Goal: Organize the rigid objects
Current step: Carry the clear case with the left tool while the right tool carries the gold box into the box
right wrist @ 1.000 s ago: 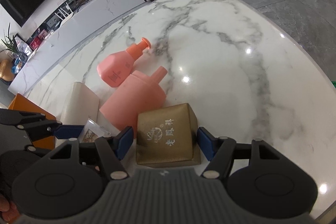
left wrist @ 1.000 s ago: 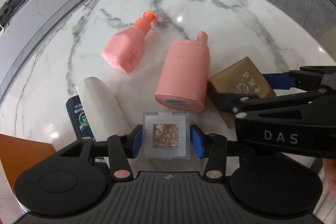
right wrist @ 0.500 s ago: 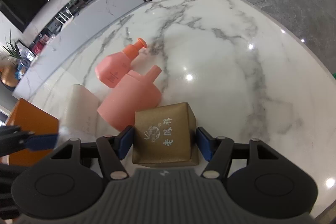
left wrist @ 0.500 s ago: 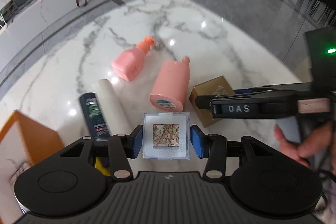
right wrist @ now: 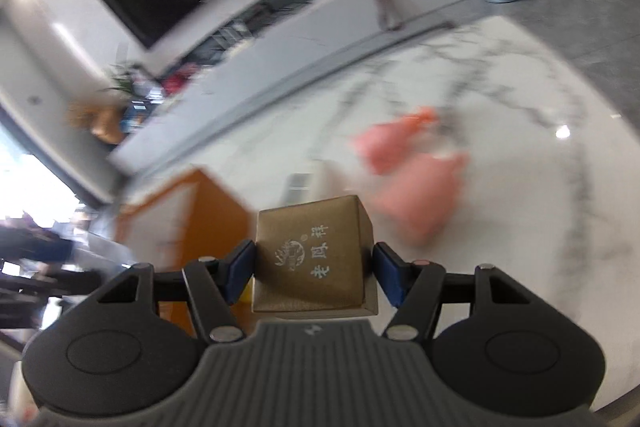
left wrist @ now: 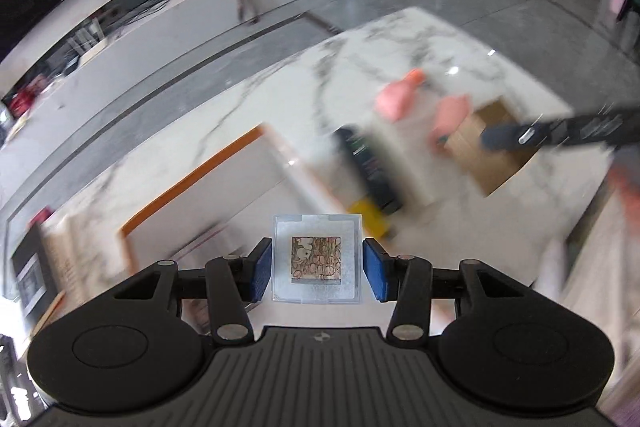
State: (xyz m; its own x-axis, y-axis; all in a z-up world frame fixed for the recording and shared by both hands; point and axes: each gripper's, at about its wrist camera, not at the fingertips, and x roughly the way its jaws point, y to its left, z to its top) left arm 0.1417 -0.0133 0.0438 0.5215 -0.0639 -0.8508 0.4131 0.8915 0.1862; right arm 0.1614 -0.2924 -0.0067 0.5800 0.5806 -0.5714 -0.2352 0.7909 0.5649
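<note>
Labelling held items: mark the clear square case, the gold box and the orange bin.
clear square case (left wrist: pixel 318 259), left wrist view, on its patterned centre
gold box (right wrist: pixel 310 259), right wrist view, on its printed top face
orange bin (left wrist: pixel 192 183), left wrist view, on its orange rim

There are two pink bottles (left wrist: pixel 396 101) (left wrist: pixel 450 117), one gold box (right wrist: pixel 316 255), one clear square case (left wrist: pixel 318 259), one dark tube (left wrist: pixel 370 167), one cream roll (left wrist: pixel 408 163), and one orange bin (left wrist: pixel 200 183).

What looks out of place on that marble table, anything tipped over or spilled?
The two pink bottles lie on their sides on the marble table rather than standing. The view is blurred, but no spill shows. The gold box and clear square case are simply held in the grippers.
</note>
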